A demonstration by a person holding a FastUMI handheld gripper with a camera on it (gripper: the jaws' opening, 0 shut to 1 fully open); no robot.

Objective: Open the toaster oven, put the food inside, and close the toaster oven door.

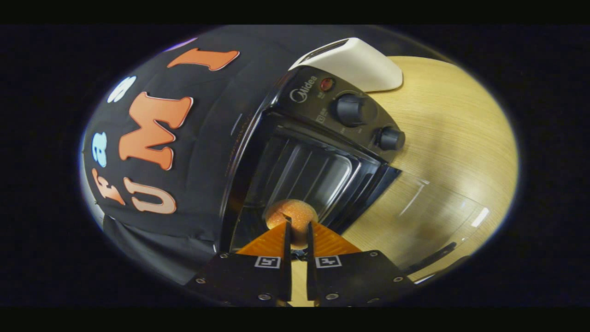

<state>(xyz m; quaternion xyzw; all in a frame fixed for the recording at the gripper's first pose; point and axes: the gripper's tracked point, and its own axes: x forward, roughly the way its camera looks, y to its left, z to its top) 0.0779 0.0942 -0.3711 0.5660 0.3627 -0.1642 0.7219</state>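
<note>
"How far had they got when you looked in?"

"About halfway, I'd say. The desk [442, 138] carried the toaster oven [318, 152], and its glass door [428, 216] was already dropped open, lying flat out over the wood in front of the opening. So the first step looked done."

"And the food?"

"Not inside yet, as far as I could judge. It was a round, orange, crumbly-looking ball of food [291, 216], and it sat pinched at the very tip of the tongs [297, 230]. The two fingers were nearly together, one pressing each side of it, with only the ball's width between them. It hung right at the mouth of the oven, with the dark cavity and the tray's ribs just beyond it."

"So what was left?"

"Carrying it in past the opening, setting it on the tray, letting go, backing out, then lifting that door shut. The two knobs [350, 109] on the panel beside the opening looked untouched, though nothing in the job called for them."
</note>
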